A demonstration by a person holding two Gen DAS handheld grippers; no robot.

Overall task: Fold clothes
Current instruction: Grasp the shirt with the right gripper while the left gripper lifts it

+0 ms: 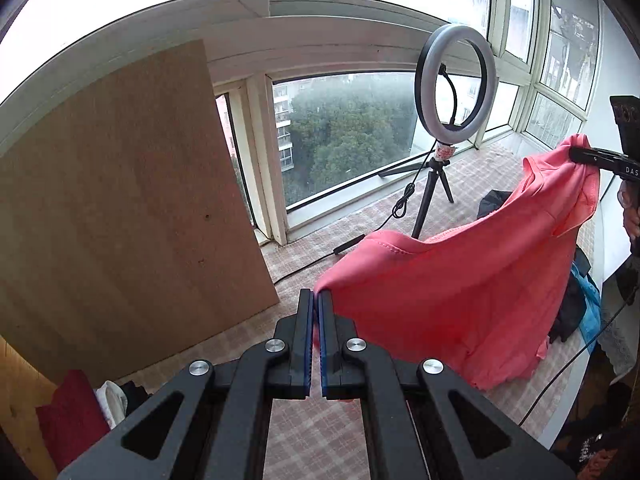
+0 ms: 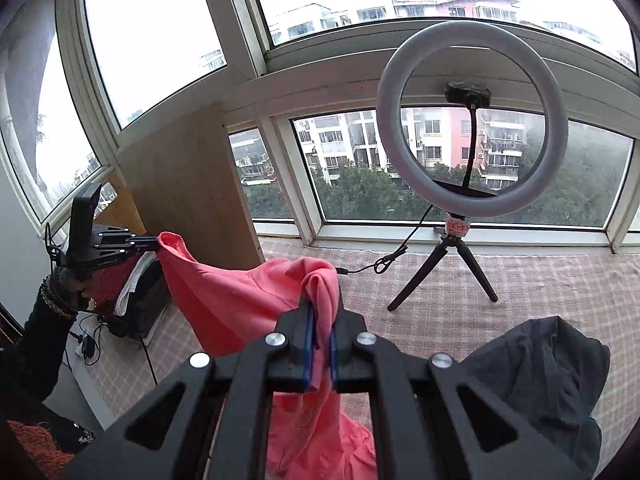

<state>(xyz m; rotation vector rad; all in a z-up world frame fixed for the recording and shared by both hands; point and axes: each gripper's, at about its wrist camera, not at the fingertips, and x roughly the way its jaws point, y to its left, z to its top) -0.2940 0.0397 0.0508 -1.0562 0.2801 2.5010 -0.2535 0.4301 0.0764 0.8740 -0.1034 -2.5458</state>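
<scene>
We hold the coral-pink shirt (image 1: 452, 292) in the air between our two grippers, above the middle of the checked tabletop (image 1: 320, 432), with its lower part draping down toward the cloth. The left gripper (image 1: 316, 300) has its fingers (image 1: 306, 320) pressed nearly together on one edge of the fabric, which spills away to the right of them. The right gripper (image 2: 320, 320) pinches a bunched fold of the same shirt, the fabric running down between its blue-lined fingers (image 2: 308, 344). The shirt's long axis runs from one gripper to the other, sagging in a soft curve between them; in the left wrist view the right gripper sits higher and toward the tabletop's right edge. Both hands are equally on it, so we judge the coming move turns on keeping that span level and taut before lowering it flat.

The fabric looks like a thin, matte knit with stitched hems, limp and quick to crease. The tabletop covering is a pale pink and white plaid weave. Toward the far edge by the window stands a ring light (image 2: 472, 120) on a small black tripod, its cable trailing across the cloth. A dark grey garment (image 2: 540, 380) lies crumpled near the right edge, and a bare wooden board (image 1: 120, 208) leans at the left
</scene>
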